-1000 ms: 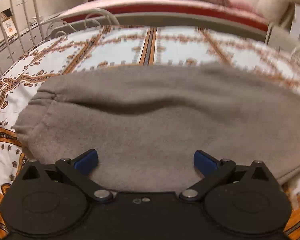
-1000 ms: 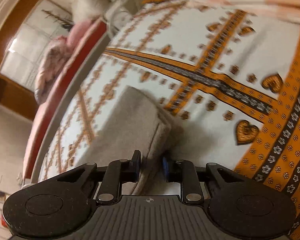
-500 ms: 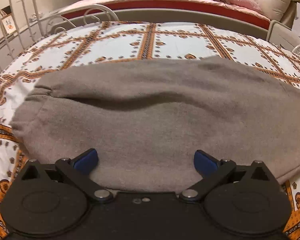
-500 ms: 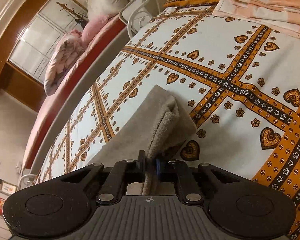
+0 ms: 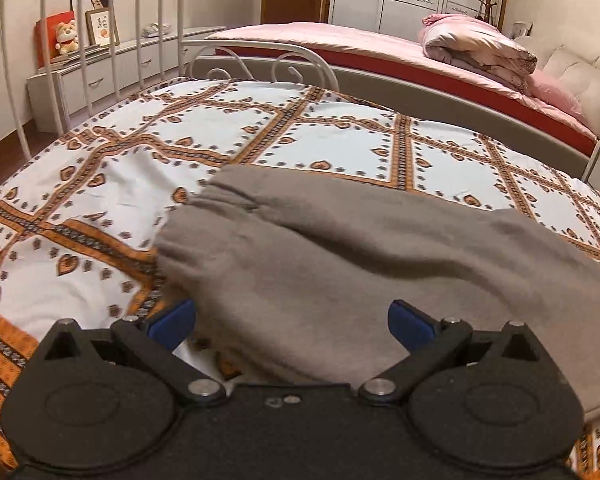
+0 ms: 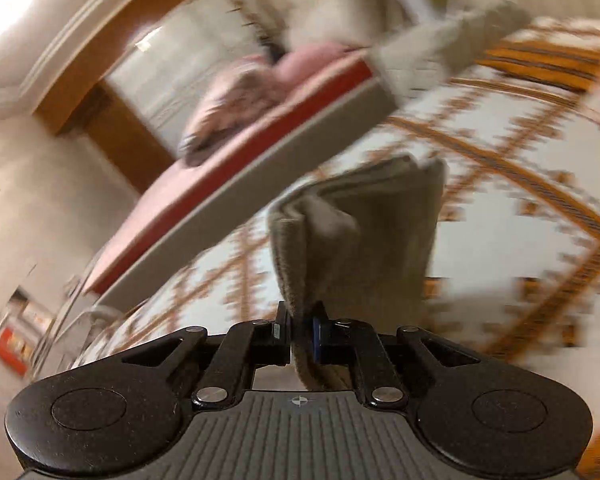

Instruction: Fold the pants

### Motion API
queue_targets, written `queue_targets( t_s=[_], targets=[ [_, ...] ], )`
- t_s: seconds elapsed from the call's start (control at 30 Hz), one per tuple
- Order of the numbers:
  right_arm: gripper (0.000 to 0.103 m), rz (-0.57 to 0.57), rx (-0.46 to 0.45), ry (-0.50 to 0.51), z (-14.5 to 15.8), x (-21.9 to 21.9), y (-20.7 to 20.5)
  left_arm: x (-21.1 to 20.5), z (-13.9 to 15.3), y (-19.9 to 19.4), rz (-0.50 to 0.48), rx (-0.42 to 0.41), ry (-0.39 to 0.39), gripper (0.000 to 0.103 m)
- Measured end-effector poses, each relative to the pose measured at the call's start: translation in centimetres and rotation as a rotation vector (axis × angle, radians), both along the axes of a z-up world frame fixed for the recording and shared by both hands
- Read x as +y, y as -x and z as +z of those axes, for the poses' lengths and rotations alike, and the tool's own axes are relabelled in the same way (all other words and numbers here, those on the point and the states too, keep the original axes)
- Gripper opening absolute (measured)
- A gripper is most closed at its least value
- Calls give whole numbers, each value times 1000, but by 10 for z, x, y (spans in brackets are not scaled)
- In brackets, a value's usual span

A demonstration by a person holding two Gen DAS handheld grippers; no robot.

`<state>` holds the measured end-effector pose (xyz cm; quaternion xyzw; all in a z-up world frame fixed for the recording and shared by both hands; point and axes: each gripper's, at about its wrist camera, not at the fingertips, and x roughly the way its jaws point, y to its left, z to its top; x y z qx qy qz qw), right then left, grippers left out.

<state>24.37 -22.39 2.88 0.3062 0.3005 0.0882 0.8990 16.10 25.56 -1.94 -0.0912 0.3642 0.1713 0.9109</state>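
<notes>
Grey fleece pants [image 5: 340,256] lie across a bed with an orange-and-white patterned sheet [image 5: 260,132]. Their gathered end points to the far left. My left gripper [image 5: 292,320] is open, its blue pads [image 5: 172,320] wide apart, hovering over the pants' near edge. My right gripper [image 6: 300,328] is shut on the other end of the pants [image 6: 352,240] and holds that end lifted off the sheet. The right wrist view is motion-blurred.
A white metal bed frame [image 5: 112,40] stands at the left and far end. A second bed with pink bedding [image 5: 380,44] and a rolled quilt [image 5: 476,48] lies beyond. A low white cabinet [image 5: 100,76] holds frames and a plush toy.
My right gripper closed on the pants' end and lifted it, swinging fast. My left gripper shifted left and rose, so the gathered end now sits nearer the centre.
</notes>
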Motion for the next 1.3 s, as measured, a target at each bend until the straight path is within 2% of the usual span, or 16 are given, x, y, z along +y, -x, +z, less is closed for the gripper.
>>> queue_targets(
  t_s=[0.13,0.27,0.4,0.47,0.57,0.77,0.87,0.93,0.97,1.03,1.1,1.2,1.3],
  targets=[
    [10,149,-44,30,11,81,-14,20,0,14,41,-12,15,97],
    [10,338,-62,89,0,175,-13,39,-2,24,92,-9,49,97],
    [11,590,-17,177,-43,268,9,47,-3,29,109,-10,63,97],
    [13,706,41,316,-74,307,24,48,-3,29,105,-8,66,97],
    [14,708,-51,389,-87,309,42,46,-3,30,93,-7,62,97],
    [14,699,-98,374,-76,301,38,46,-4,29,86,-5,67,97],
    [14,727,-86,398,-71,312,46,45,-4,28,77,-1,59,97],
    [28,791,-85,442,-70,320,56,45,-5,28,78,4,58,97],
    [37,833,-99,426,-67,319,61,46,-5,29,79,4,61,97],
    [38,918,-155,391,-60,319,72,48,-5,29,79,6,64,97],
    [37,896,-202,379,-51,314,76,50,-6,30,83,11,62,97],
    [37,820,-167,352,-45,311,55,51,-6,30,87,12,66,97],
    [37,857,-136,373,-50,323,40,49,-6,30,87,13,60,97]
  ],
)
